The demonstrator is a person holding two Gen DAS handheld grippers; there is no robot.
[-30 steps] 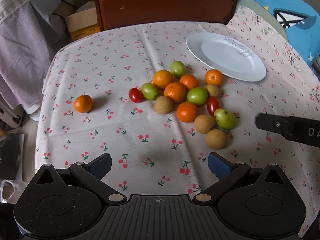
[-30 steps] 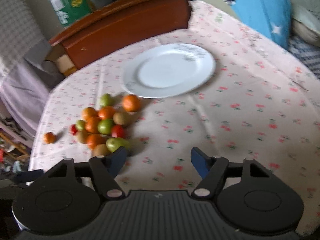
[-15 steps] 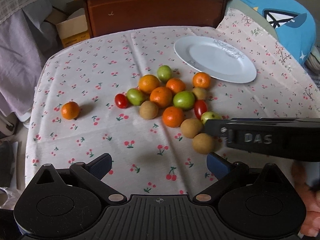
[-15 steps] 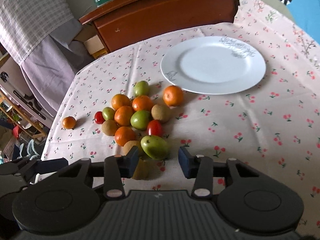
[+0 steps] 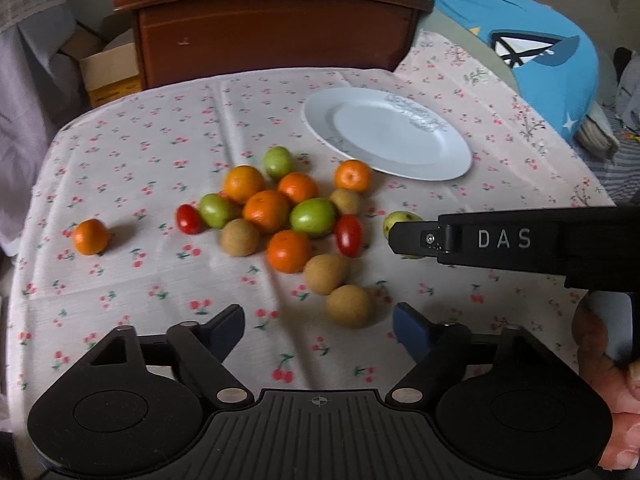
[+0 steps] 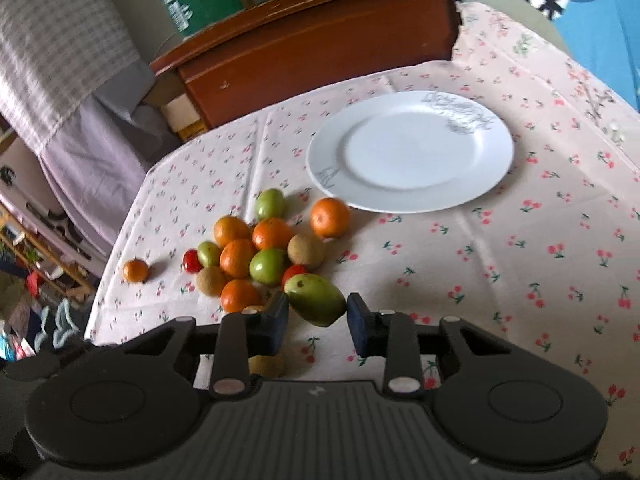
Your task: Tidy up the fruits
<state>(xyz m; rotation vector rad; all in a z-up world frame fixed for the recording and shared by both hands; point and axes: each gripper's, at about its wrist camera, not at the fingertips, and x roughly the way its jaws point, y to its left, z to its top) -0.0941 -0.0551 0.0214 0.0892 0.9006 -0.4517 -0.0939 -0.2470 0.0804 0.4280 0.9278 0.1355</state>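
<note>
Your right gripper (image 6: 316,322) had its two blue-padded fingers (image 6: 276,322) closing in on the oblong green fruit with the brown-speckled top (image 6: 316,298), which sat squarely between them at the near right edge of the fruit cluster. The jaws had just been closing, and each pad looked to be touching or nearly touching a flank of the fruit; whether the grip had fully seated, I cannot tell. In the right wrist view the fruit's long axis ran aslant, from upper left to lower right, so the pads met it across the long way rather than across its waist. I judge that grip prone to let the fruit pivot.

Your left gripper (image 5: 318,330) hung over the cherry-print tablecloth (image 5: 120,160) with nothing between its pads; its jaws had just been closing too, yet stood fairly wide. Nearest it lay the round tan fruit (image 5: 349,306), just ahead of its right pad.

From the held green fruit, the white round plate with grey sketching on its rim (image 6: 496,172) lay beyond and to the right, apart from the cluster, with only bare cloth between. Your right hand was the nearer to it, so I judge the carry belonged to that hand.
</note>
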